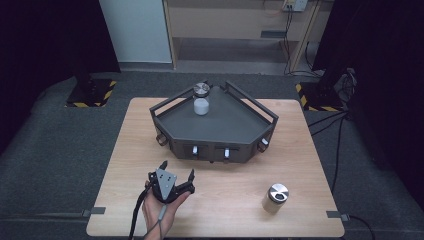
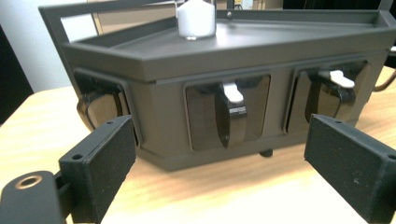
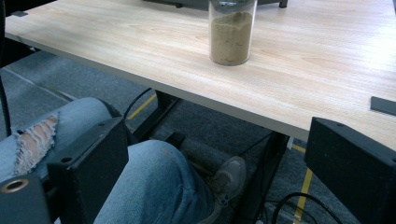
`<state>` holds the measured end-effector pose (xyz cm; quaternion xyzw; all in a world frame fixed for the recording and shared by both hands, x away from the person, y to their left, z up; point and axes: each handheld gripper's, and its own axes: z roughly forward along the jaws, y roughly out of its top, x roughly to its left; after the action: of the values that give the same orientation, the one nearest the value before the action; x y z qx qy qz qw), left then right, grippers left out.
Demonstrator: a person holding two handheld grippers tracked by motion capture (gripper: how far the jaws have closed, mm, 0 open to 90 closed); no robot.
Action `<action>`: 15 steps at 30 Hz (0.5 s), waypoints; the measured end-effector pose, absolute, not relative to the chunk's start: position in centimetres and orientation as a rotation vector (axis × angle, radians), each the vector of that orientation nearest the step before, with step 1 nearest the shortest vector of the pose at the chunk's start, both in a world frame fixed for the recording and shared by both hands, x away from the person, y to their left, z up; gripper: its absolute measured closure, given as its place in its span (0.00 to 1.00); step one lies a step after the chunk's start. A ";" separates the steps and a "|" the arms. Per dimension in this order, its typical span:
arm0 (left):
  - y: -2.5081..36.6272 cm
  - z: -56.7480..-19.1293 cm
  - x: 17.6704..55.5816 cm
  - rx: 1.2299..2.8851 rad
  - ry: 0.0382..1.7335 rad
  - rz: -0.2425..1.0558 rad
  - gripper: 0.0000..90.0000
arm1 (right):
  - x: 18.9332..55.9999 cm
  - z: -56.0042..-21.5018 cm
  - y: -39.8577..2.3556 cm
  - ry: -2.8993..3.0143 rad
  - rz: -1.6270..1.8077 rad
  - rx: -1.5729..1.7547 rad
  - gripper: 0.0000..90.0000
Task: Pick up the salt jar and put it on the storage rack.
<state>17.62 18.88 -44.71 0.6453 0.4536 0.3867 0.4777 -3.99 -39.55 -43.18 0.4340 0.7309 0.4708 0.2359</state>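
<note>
A dark grey wedge-shaped rack (image 1: 215, 127) stands at the middle of the wooden table (image 1: 225, 200). On its top deck sits a jar of white powder (image 1: 201, 102) with a metal lid. A second jar, holding brown powder (image 1: 275, 198), stands on the table at the front right. My left gripper (image 1: 177, 169), held in a hand, is near the table's front left, open and empty, pointing at the rack's front. In the left gripper view the left gripper (image 2: 224, 163) faces two black handles with white tips (image 2: 232, 114). My right gripper (image 3: 215, 172) is open below the table edge, short of the brown jar (image 3: 232, 37).
The rack (image 2: 163, 60) has a raised rail around its deck, and the white jar (image 2: 196, 18) stands near its back. A person's knees in torn blue jeans (image 3: 154, 186) lie under the right gripper. Cables and table legs (image 3: 261, 186) are below the table.
</note>
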 end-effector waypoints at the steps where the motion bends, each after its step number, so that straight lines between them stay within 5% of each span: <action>1: 18.9 -44.9 17.4 1.578 1.111 0.945 0.09 | -4.0 -43.2 -39.5 2.008 1.290 1.189 0.07; 15: 19.8 -47.3 13.9 1.594 1.168 0.871 0.08 | -3.8 -43.2 -39.7 2.019 1.295 1.179 0.07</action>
<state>13.86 19.77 -47.34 0.6508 0.4770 0.3557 0.4716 -3.83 -39.67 -43.24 0.4292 0.7347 0.4713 0.2321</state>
